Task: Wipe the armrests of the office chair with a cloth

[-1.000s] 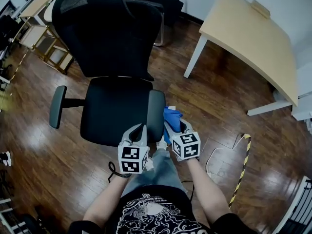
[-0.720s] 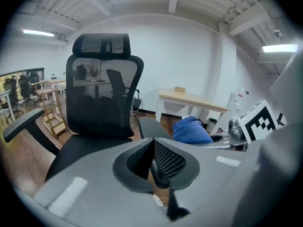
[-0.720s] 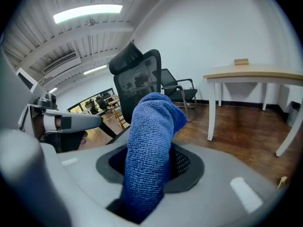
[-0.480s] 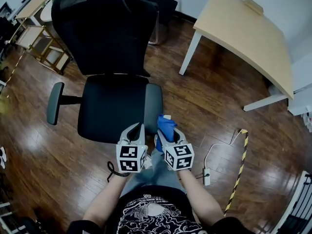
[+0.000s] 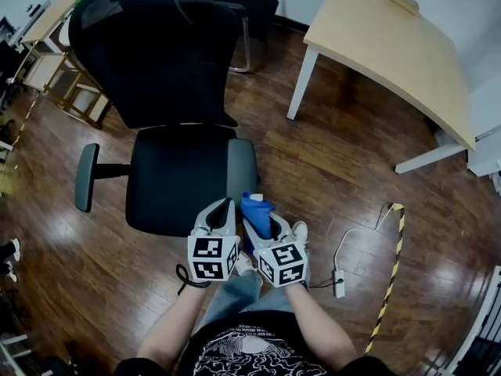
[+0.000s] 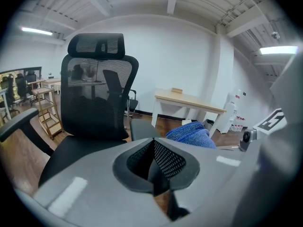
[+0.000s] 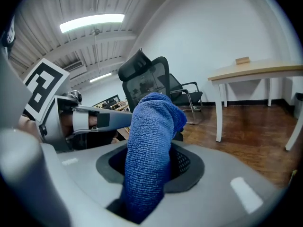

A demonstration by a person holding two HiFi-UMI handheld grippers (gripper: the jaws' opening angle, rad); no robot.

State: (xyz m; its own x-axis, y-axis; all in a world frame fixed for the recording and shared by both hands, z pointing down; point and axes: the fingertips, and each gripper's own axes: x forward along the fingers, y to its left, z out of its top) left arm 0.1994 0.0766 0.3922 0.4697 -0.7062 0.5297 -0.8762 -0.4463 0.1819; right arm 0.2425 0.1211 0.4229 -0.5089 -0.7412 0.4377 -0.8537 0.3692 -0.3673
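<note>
The black office chair (image 5: 176, 171) stands in front of me, its left armrest (image 5: 84, 176) sticking out to the side and its right armrest (image 5: 242, 171) just ahead of my grippers. My right gripper (image 5: 261, 219) is shut on a blue cloth (image 5: 255, 207), which hangs just short of the right armrest's near end. In the right gripper view the cloth (image 7: 149, 141) bulges up out of the jaws. My left gripper (image 5: 220, 210) is beside it at the seat's front edge, shut with nothing in it. The left gripper view shows the chair back (image 6: 97, 98) and the cloth (image 6: 191, 134).
A light wooden table (image 5: 391, 53) stands at the right. A power strip with a white cable (image 5: 338, 280) and yellow-black tape (image 5: 391, 265) lie on the wood floor at the right. Another chair (image 5: 250, 6) and wooden shelves (image 5: 74, 92) stand behind.
Both grippers have drawn back toward my body. The right gripper with the cloth has shifted left, closer to the left gripper and off the armrest's side.
</note>
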